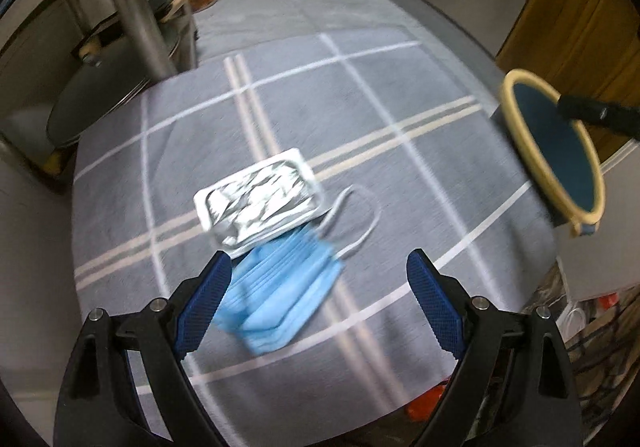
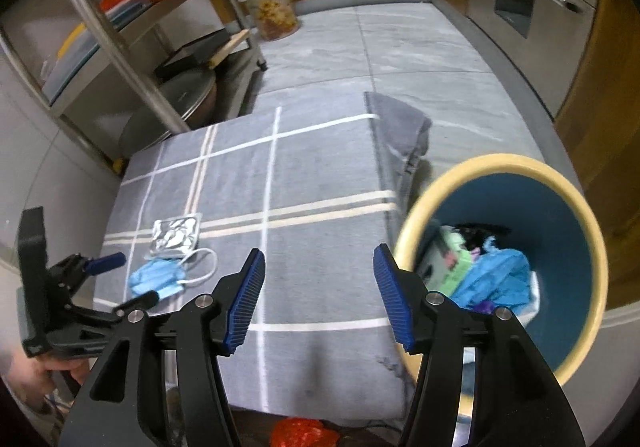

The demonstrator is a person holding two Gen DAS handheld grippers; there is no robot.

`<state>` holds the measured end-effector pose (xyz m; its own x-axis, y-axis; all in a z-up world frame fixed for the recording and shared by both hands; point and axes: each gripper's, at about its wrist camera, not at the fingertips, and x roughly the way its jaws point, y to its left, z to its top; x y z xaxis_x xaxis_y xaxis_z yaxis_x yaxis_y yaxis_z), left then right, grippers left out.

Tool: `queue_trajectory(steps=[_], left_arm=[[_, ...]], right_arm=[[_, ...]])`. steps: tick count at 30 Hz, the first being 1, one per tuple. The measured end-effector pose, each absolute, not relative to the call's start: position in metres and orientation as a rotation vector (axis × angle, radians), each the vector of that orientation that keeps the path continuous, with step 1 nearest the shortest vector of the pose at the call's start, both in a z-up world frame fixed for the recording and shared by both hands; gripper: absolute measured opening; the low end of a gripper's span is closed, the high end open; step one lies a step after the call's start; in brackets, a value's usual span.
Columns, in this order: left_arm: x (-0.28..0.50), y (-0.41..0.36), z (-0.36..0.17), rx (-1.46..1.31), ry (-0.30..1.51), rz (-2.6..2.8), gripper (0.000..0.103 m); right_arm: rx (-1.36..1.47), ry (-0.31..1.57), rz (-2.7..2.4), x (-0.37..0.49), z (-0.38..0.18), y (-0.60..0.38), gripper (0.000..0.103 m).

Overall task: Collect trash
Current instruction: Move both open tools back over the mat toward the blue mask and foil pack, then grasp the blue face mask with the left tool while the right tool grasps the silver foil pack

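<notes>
A blue face mask lies on the grey checked tablecloth, its white ear loops trailing to the right. A crinkled silver foil packet overlaps the mask's far edge. My left gripper hangs open just above the mask, one finger on either side. The right wrist view shows that same left gripper over the mask and packet. My right gripper is open and empty over bare cloth. Its right finger is beside the yellow-rimmed blue bin, which holds blue and green rubbish.
The bin stands off the table's right edge. A steel rack with pans and red bags stands at the left. A lined flowery bucket is on the grey floor beyond. A red bag lies below the near edge. A hand holds the left gripper.
</notes>
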<state>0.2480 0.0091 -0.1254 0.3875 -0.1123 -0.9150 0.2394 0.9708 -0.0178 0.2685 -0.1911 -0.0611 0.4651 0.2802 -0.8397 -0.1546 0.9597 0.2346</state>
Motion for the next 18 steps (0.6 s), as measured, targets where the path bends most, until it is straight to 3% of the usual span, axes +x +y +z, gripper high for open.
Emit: queue_trajectory(steps=[5,6,10,13,18], left_arm=[[0.243,0.025,-0.147,0.153,1.209,-0.198,0.086],[0.242,0.028,-0.151,0.151,1.222,-0.199,0.081],[0.24,0.038,-0.164,0.123,1.281,-0.199,0.045],[0.237,0.044,-0.162,0.093,1.284,-0.216,0.031],[0.232,0.05,-0.154,0.07,1.273,-0.243,0.019]], right_arm=[[0.124,1.063,0.302,0.27,-0.064,-0.168,0.058],[0.125,1.064,0.307,0.271,-0.064,-0.165,0.058],[0.13,1.072,0.336,0.273,-0.066,-0.152,0.059],[0.12,1.077,0.356,0.275,-0.067,-0.139,0.059],[0.134,1.097,0.393,0.279,-0.072,-0.121,0.059]])
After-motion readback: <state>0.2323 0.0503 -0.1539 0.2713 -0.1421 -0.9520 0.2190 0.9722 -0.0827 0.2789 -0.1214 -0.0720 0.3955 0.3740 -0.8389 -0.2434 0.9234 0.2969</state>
